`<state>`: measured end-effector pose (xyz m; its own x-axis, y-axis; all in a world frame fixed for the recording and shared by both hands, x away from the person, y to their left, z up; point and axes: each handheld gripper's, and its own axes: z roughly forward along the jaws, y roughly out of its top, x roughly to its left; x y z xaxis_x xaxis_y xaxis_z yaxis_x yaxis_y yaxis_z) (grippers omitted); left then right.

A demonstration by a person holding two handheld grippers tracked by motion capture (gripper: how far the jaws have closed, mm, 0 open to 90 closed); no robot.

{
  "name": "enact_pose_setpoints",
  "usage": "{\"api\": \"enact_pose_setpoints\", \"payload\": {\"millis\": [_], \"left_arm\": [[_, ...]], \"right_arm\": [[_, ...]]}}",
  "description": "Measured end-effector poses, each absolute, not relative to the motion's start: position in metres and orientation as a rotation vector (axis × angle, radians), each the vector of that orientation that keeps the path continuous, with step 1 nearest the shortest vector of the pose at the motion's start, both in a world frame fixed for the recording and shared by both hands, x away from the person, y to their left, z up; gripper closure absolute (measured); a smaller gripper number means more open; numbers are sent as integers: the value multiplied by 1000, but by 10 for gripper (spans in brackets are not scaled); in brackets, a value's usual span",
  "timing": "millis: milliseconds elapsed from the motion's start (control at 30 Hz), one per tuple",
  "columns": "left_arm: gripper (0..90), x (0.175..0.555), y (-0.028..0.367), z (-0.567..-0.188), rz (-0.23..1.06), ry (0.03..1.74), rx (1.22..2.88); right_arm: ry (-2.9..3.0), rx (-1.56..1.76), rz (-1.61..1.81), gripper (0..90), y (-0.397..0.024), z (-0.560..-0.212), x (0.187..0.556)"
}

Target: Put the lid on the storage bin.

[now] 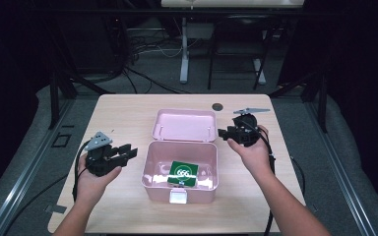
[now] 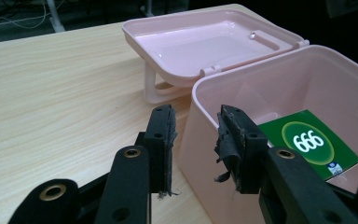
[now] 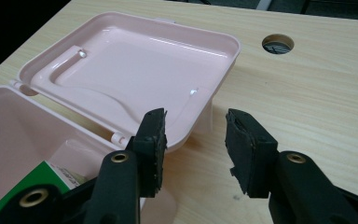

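While both grippers hang empty beside the box [image 1: 179, 169], we treat the lid [image 1: 184, 125] as the next thing to handle. Nearest us, the box sits at the table's [image 1: 123, 108] middle, its white latch [image 1: 178, 196] facing our edge. Inside it, on the floor, lies a green pack [image 1: 183, 171] marked 666, toward the front right.

At the box's left, the left gripper [image 1: 126, 153] points at the left wall. Its jaws stand partly apart with nothing between them; in the left gripper view the wall's rim [image 2: 200, 100] shows just beyond the fingertips [image 2: 164, 140]. At the box's right rear, the right gripper [image 1: 225, 132] points toward the lid's right edge, jaws wide and empty.

Farther back, the lid lies open behind the box, inner face up, propped on its handle [image 2: 153, 88]. Beyond it, a round cable hole [image 1: 217, 106] sits in the tabletop.

Risks, as we judge them:
- A right pad [image 3: 153, 140] catching the lid's corner from the side could push the whole box across the table, since nothing steadies it.
- A shallow grip on the thin lid rim may slip, and the lid would drop back.
- Closing the left jaws over the wall could tilt the box and shift the pack.
- A lid swung down fast may miss the latch.
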<state>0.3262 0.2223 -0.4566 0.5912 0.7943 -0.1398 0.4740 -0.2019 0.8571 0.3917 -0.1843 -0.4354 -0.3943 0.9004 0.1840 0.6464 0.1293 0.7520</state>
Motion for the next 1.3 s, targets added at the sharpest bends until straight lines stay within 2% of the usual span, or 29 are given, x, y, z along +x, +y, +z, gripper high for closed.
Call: {"api": "enact_pose_setpoints", "payload": {"millis": [567, 1300], "left_arm": [[697, 323, 214, -462, 357, 990, 1883], [760, 320, 199, -473, 348, 951, 1950]], "right_arm": [[2157, 1529, 1054, 579, -167, -417, 418], [2187, 1663, 898, 604, -152, -431, 459]]}}
